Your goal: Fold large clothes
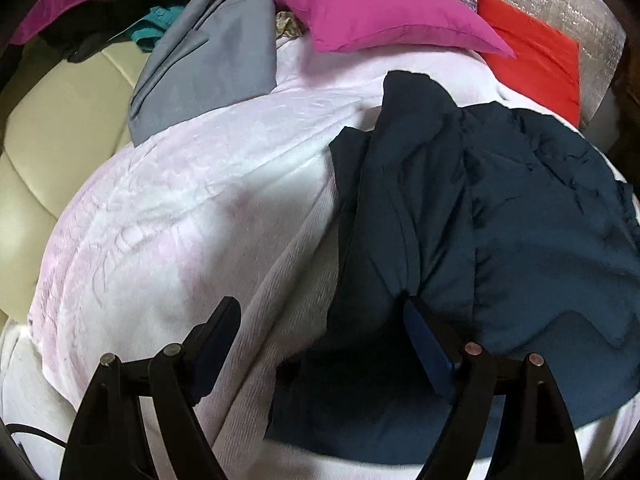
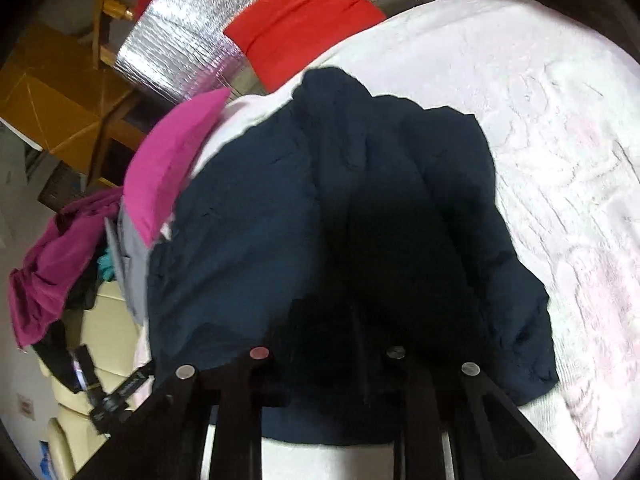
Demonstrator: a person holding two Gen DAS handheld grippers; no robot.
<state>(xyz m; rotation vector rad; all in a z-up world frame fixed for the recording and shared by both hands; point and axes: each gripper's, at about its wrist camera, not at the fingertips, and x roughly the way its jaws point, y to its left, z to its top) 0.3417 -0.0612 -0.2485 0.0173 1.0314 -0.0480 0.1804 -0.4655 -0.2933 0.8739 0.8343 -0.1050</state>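
Observation:
A dark navy garment point(image 1: 500, 220) lies rumpled on a pale pink-white blanket point(image 1: 180, 200). My left gripper point(image 1: 320, 312) is open, just above the garment's near left edge; its right finger point(image 1: 424, 332) touches the navy cloth, its left finger point(image 1: 216, 328) is over the blanket. In the right wrist view the navy garment point(image 2: 260, 220) fills the middle. My right gripper point(image 2: 328, 344) is low over it with the fingers close together, their tips lost in dark cloth and shadow, so its grip is unclear.
A folded grey garment point(image 1: 208, 64), a magenta pillow point(image 1: 380, 12) and a red pillow point(image 1: 536, 52) lie at the far side. A cream sofa point(image 1: 48, 128) with a heap of purple and teal clothes point(image 2: 52, 252) stands beside the blanket point(image 2: 560, 160). Silver foil sheet point(image 2: 180, 40) behind.

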